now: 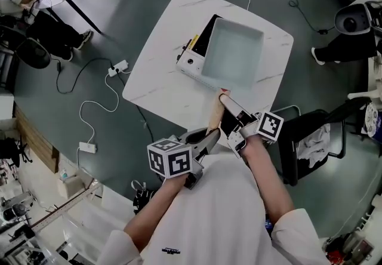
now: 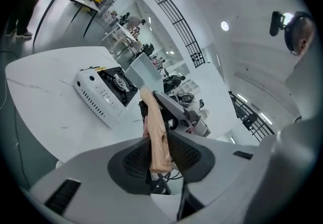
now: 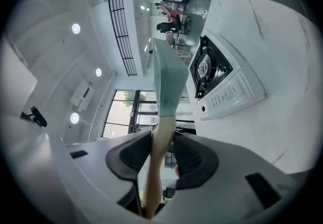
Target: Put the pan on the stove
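A power strip with its cable lies on the floor off the left edge of the white marbled table. On the table, toward its far side, stands a portable gas stove. Its control face and a strip of black top show on the left. The square pale pan covers its right part and reaches toward the table's right edge. Whether the pan's base touches the burner cannot be told. In the left gripper view the burner lies uncovered beside the pan.

The pan's wooden handle runs back over the table's near edge toward the person. The left gripper has its two pads pinching the end of this handle, which stands squeezed between them in its own view. Just to its right, the right gripper clamps the same handle nearer the pan, with both pads pressed against the wood.
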